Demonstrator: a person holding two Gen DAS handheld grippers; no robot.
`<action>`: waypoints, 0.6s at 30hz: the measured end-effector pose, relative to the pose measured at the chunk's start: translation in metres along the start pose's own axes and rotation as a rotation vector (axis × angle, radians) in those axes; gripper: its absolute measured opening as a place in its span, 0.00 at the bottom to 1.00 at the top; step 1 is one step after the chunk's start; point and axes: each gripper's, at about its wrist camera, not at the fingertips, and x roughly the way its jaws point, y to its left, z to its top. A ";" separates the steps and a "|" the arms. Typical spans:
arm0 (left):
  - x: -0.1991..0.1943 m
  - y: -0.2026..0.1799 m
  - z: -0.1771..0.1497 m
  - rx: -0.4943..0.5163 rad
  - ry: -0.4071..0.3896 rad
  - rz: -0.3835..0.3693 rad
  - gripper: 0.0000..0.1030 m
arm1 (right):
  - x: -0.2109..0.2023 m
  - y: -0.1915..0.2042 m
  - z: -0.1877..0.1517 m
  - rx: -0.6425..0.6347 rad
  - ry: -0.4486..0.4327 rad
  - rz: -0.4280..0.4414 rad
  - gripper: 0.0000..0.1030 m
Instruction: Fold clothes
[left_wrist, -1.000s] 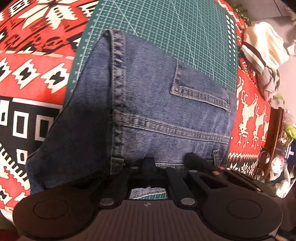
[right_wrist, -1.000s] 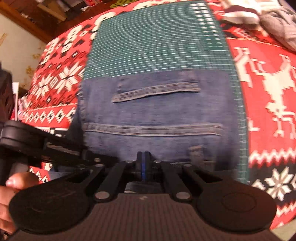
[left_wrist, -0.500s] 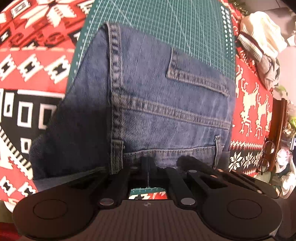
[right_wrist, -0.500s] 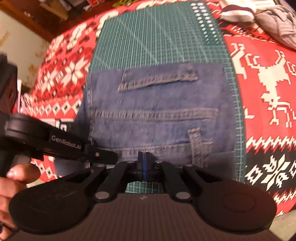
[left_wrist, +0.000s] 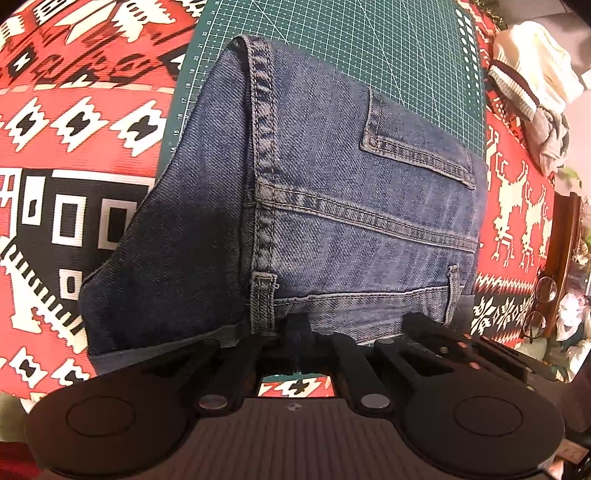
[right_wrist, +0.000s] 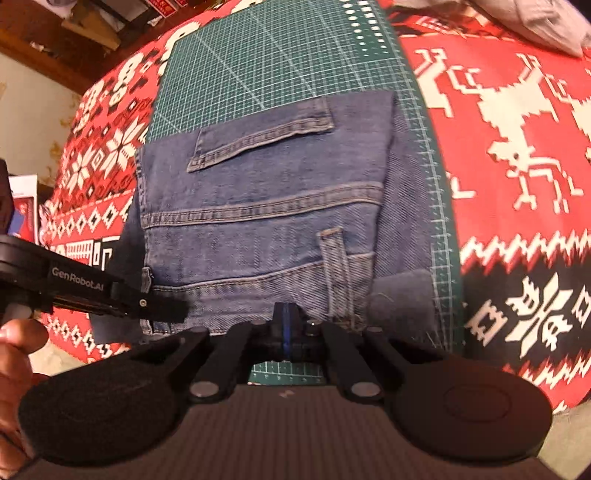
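Note:
Blue jeans (left_wrist: 351, 206) lie folded on a green cutting mat (left_wrist: 369, 48), back pocket up and waistband nearest me. My left gripper (left_wrist: 297, 339) is shut on the waistband beside the centre belt loop. The right gripper (left_wrist: 417, 321) shows to its right on the same edge. In the right wrist view the jeans (right_wrist: 258, 192) fill the middle, and my right gripper (right_wrist: 284, 317) is shut on the waistband left of a belt loop. The left gripper (right_wrist: 173, 310) pinches the waistband's left corner, held by a hand (right_wrist: 14, 350). The waistband edge hangs raised above the mat (right_wrist: 277, 62).
A red, white and black patterned cloth (left_wrist: 74, 110) covers the table under the mat. A heap of light clothes (left_wrist: 528, 81) lies at the far right. Eyeglasses (left_wrist: 543, 295) rest by the table's right edge. Shelves and a wall stand beyond the far left corner.
Both grippers have drawn the waistband up and toward me, so the waistband and belt loops now show. The right view has tilted. Both stay shut on the denim.

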 end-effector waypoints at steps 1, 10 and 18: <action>0.000 -0.001 0.000 0.007 -0.001 0.005 0.03 | -0.002 -0.002 0.000 0.001 -0.006 0.002 0.00; -0.008 -0.011 -0.004 0.032 -0.033 0.023 0.02 | -0.031 -0.025 0.010 0.070 -0.149 -0.014 0.00; -0.009 -0.014 -0.003 0.025 -0.038 0.020 0.03 | -0.010 -0.015 0.019 0.056 -0.152 -0.058 0.00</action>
